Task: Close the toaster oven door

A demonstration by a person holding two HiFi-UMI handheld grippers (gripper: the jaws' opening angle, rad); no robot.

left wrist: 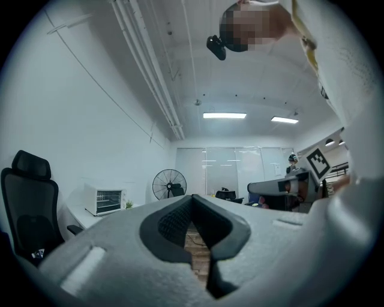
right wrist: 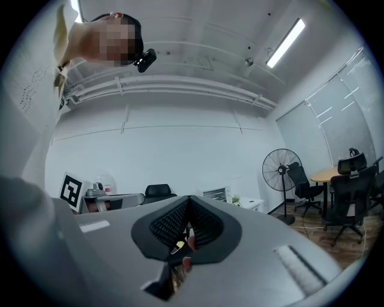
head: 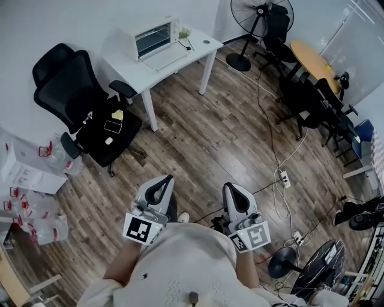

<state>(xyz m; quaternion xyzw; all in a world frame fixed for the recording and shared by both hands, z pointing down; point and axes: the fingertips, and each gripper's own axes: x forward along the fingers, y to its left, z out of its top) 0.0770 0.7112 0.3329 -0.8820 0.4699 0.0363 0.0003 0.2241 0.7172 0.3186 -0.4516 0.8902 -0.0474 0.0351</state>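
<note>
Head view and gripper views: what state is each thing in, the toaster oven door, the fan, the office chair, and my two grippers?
Toaster oven door: open, folded down flat.
Left gripper: shut, nothing held.
Right gripper: shut, nothing held.
Fan: upright; cannot tell whether it is running.
Office chair: upright, small items lying on its seat.

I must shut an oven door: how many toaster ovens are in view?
1. The toaster oven stands on the white desk by the far wall, its door folded down. No other shows, though parts of the room are out of view.
</note>
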